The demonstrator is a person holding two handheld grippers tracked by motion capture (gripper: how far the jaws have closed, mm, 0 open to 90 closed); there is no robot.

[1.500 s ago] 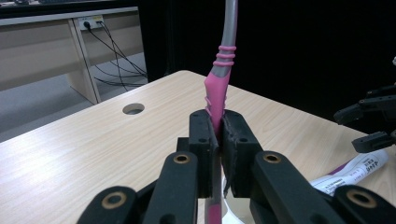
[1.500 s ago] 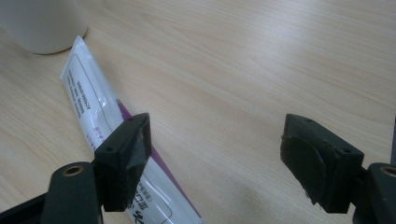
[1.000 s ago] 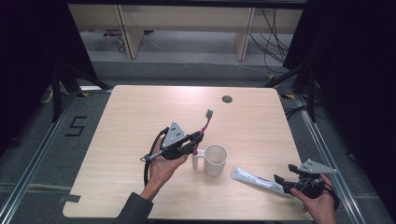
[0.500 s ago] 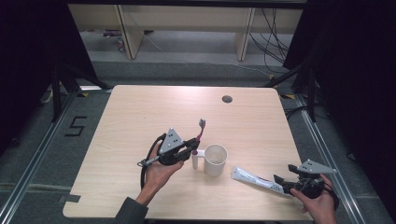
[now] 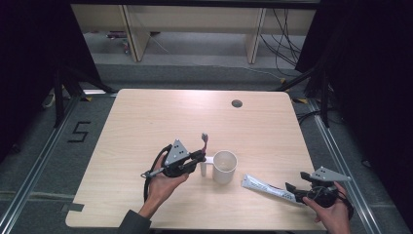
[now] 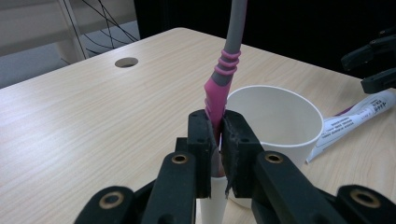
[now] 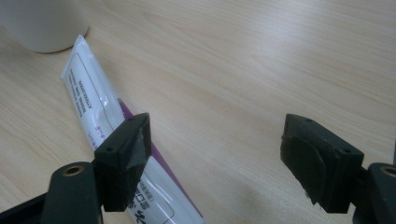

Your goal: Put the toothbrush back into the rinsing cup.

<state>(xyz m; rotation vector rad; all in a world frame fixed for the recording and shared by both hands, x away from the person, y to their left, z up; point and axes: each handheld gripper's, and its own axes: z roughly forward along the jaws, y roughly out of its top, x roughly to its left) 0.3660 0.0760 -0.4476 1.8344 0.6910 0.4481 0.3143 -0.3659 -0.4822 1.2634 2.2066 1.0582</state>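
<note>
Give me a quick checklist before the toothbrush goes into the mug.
1. Left gripper shut on the toothbrush: ok.
2. Mug upright, mouth open: ok.
3. Mug looks empty: ok.
4. Toothbrush directly above the mug's mouth: not ok; in the high view it stands beside the handle side.
5. Right gripper open, clear of the mug: ok.
6. Toothpaste tube flat on the table, apart from the mug: ok.

On my light wooden table (image 5: 146, 122), a white mug (image 5: 225, 167) stands just beside a white-and-purple toothpaste tube (image 5: 265, 187) lying flat.
</note>
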